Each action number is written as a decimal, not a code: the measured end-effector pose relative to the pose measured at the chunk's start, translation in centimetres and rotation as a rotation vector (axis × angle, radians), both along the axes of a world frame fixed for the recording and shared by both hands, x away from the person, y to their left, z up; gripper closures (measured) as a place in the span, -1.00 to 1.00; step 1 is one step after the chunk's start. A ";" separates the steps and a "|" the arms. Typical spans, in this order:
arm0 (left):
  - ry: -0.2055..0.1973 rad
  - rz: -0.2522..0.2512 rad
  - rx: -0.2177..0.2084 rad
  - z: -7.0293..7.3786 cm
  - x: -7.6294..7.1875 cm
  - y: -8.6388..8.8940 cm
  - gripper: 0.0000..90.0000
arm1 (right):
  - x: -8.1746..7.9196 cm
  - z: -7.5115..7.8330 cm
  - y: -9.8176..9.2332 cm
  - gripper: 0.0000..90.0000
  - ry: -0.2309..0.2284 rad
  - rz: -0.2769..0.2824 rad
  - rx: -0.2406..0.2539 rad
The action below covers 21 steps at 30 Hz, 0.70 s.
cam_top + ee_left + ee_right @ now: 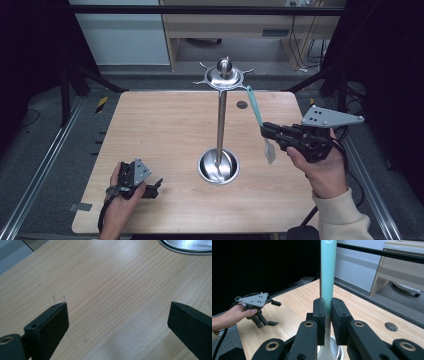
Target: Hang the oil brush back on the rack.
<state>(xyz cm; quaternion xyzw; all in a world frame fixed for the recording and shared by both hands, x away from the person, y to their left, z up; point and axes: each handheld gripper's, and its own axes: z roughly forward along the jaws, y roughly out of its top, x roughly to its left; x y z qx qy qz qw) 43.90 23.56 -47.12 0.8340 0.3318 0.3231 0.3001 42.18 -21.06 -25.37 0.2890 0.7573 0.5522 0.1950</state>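
While the left hand-held gripper (pixel 156 186) rests low on the wooden worktop (pixel 165 130) with its jaws wide apart and nothing in them, the right hand-held gripper (pixel 263 131) holds a spatula (pixel 259 121).

The spatula has a teal handle and a pale blade. Its handle is squeezed between the closed jaws, up in the air, right of the tall metal stand (pixel 221 115). The stand's round base (pixel 218 166) sits mid-worktop.
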 end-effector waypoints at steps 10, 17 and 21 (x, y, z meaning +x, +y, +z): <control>0.002 -0.003 0.002 0.0 0.0 -0.1 -0.93 | 0.6 -1.1 1.3 0.83 -0.034 -0.035 0.024; 0.001 -0.005 0.000 0.0 0.0 -0.1 -0.93 | 0.9 -2.5 2.2 0.83 -0.070 -0.060 0.080; 0.001 -0.005 0.000 0.0 0.0 -0.1 -0.93 | 1.0 -2.9 2.6 0.83 -0.081 -0.067 0.098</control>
